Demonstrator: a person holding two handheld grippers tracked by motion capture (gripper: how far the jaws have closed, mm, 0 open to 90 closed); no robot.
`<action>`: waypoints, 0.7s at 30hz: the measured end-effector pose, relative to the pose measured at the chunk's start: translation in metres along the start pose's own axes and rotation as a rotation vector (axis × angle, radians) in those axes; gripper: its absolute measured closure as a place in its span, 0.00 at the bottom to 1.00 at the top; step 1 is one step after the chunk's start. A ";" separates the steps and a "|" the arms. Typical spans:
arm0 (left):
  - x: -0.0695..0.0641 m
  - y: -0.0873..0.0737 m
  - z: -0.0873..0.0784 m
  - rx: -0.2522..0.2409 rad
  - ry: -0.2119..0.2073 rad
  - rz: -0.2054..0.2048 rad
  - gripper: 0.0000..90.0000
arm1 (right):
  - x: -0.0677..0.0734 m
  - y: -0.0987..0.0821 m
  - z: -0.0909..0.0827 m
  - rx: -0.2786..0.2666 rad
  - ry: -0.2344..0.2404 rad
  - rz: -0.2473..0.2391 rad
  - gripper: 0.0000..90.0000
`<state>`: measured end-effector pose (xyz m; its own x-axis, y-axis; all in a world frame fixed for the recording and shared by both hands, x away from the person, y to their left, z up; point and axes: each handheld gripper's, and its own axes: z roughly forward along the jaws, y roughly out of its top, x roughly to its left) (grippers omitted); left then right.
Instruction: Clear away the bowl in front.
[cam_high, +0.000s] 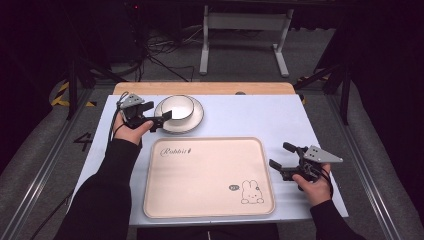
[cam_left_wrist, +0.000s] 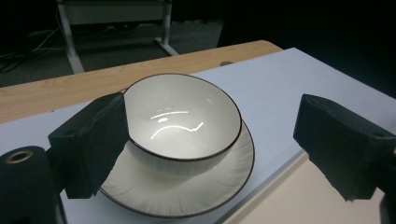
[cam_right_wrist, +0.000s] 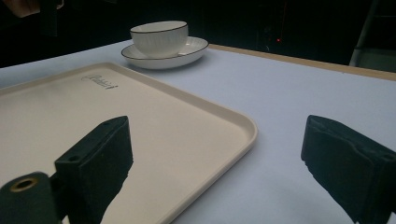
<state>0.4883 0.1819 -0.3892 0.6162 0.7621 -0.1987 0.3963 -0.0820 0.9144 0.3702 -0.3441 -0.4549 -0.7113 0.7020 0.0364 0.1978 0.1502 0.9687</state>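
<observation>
Left gripper (cam_high: 159, 119) jaws stand wide apart, one pad just beside the near rim of the white bowl (cam_left_wrist: 180, 119), the other out over the edge of the saucer (cam_left_wrist: 187, 198) toward the tray; nothing clamped yet. The bowl sits upright and empty on the saucer, at the far left of the table (cam_high: 260, 117), just beyond the far left corner of the cream tray (cam_high: 200, 200). Step in hand looks like taking hold of the bowl or its saucer, likely for a move onto the tray. To do it well: bring the jaws to straddle the bowl wall, one pad inside and one outside, seat them low enough past the dark rim line, then close gently, since glazed ware may slip or tip. Lift straight so the saucer is not dragged. Right gripper (cam_high: 281, 156) rests at the tray's right edge, jaws apart and holding nothing, well apart from the bowl.
</observation>
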 end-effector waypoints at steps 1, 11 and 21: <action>0.001 0.000 0.001 0.001 0.004 -0.004 0.11 | 0.000 0.000 0.000 -0.001 0.000 0.002 0.10; 0.012 0.008 0.014 0.012 0.047 -0.028 0.12 | -0.001 0.000 0.000 -0.001 0.004 0.005 0.10; 0.022 0.017 0.031 0.124 0.097 -0.113 0.22 | -0.001 0.000 0.000 -0.002 0.008 0.003 0.10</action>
<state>0.5301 0.1774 -0.3893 0.4968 0.8288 -0.2573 0.5436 -0.0661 0.8368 0.3706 -0.3448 -0.4550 -0.7159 0.6970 0.0414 0.1987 0.1465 0.9690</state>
